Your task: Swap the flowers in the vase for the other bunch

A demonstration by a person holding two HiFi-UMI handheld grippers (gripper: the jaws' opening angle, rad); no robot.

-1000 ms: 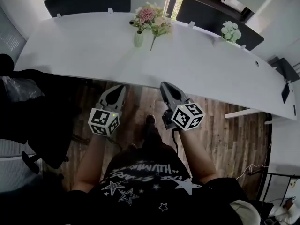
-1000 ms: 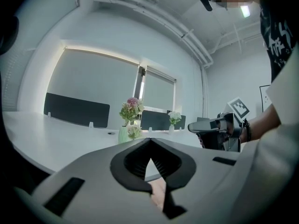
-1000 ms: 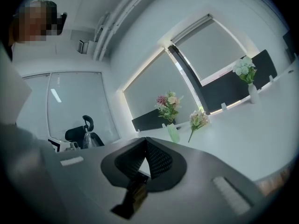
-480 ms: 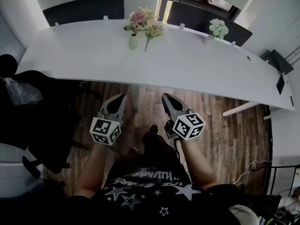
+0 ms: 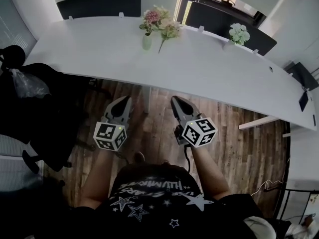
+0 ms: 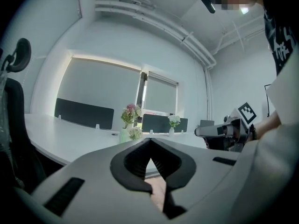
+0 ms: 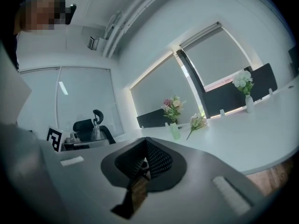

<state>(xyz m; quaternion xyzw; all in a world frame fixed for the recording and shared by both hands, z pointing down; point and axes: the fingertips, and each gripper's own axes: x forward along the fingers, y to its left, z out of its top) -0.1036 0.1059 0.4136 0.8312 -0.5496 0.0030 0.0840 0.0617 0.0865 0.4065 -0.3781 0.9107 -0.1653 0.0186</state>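
Nearest, the left tool (image 5: pixel 126 101) and right tool (image 5: pixel 176 101) are hovering over the wood floor (image 5: pixel 234 133), short of the tabletop (image 5: pixel 89 49). Both have their jaws pressed together with nothing between them. Farther on, the 2 things of the task are sitting well out of reach, near the tabletop's far edge. The pale green vase (image 5: pixel 147 42) is standing upright with the pink flowers (image 5: pixel 152 17) in it, and the loose bunch (image 5: pixel 170 30) is lying just beside it on the right, its bare stem pointing toward the person. The flowers are looking light and easily crushed, so I judge the stems the place to pinch, gently, just above the vase mouth. The vase is looking small, smooth and prone to tipping, so 1 tool is probably needed to steady it. The loose bunch is calling for a grip on its stem, not its heads. Farthest, white flowers (image 5: pixel 239 33) are standing in another small vase.
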